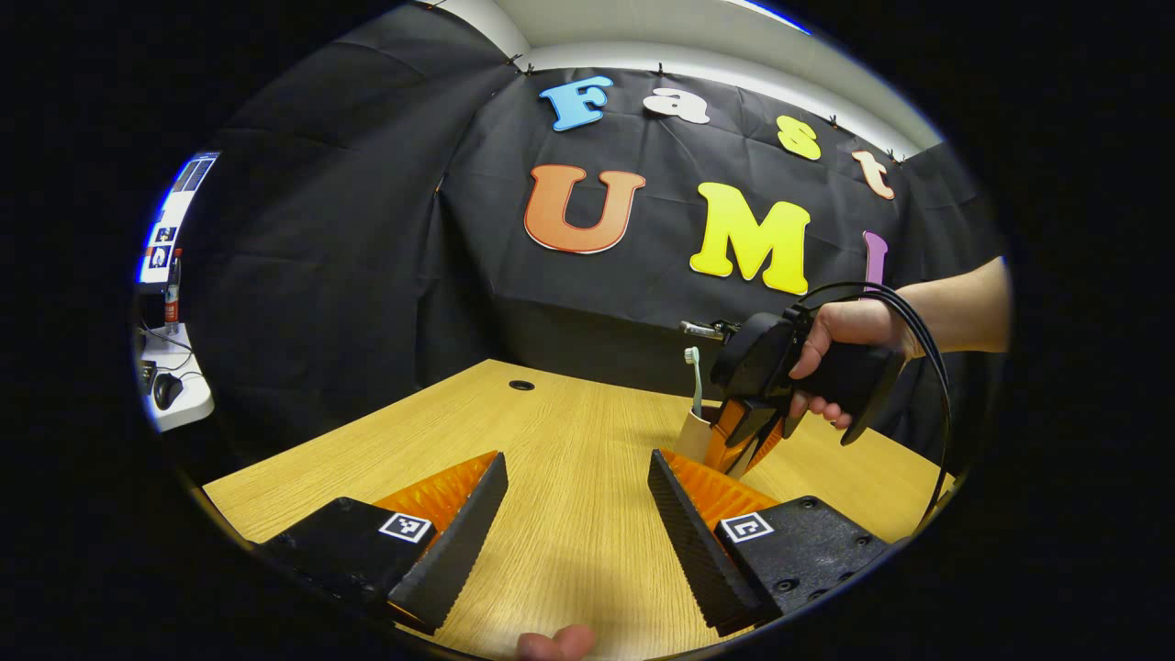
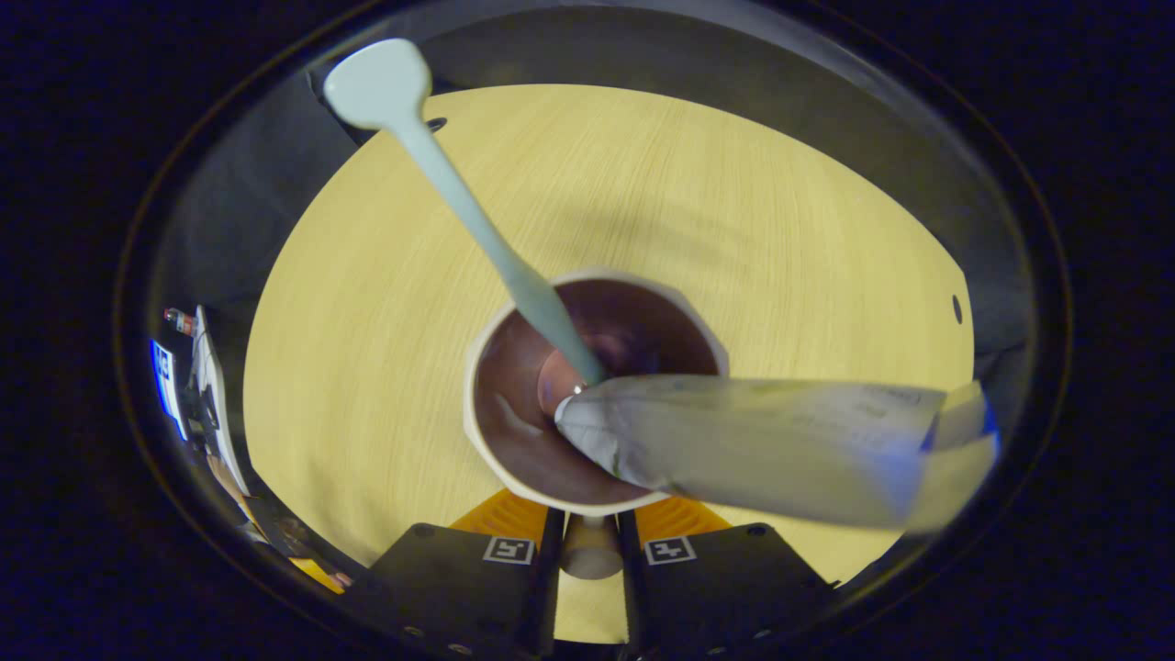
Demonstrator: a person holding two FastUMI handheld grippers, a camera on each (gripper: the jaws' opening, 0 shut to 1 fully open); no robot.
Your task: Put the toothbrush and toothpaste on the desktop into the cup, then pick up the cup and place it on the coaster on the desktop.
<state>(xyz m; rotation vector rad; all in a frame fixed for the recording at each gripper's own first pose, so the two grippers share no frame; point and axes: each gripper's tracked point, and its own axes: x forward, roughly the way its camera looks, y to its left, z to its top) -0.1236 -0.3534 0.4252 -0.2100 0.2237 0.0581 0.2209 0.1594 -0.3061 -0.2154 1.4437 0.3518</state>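
a: black cloth backs your booth, and in the left gripper view the pale wooden desktop (image 1: 569,514) runs bare between your left gripper (image 1: 576,514), fingers spread wide and holding nothing. farther off, a hand (image 1: 840,353) holds the right gripper (image 1: 748,441) down at the cream cup (image 1: 695,434), with the pale green toothbrush (image 1: 693,376) standing up out of it.

b: and the right gripper view?

a: you look straight down into that cup (image 2: 514,459). the toothbrush (image 2: 459,197) leans out over the rim, and the white crumpled toothpaste tube (image 2: 762,445) sticks out sideways. your right gripper (image 2: 589,542) looks closed on the cup's near wall.

b: risk?

a: i'd say a one-wall pinch could tip the cup as you lift, and the tube could slide out. i can't spot the coaster.
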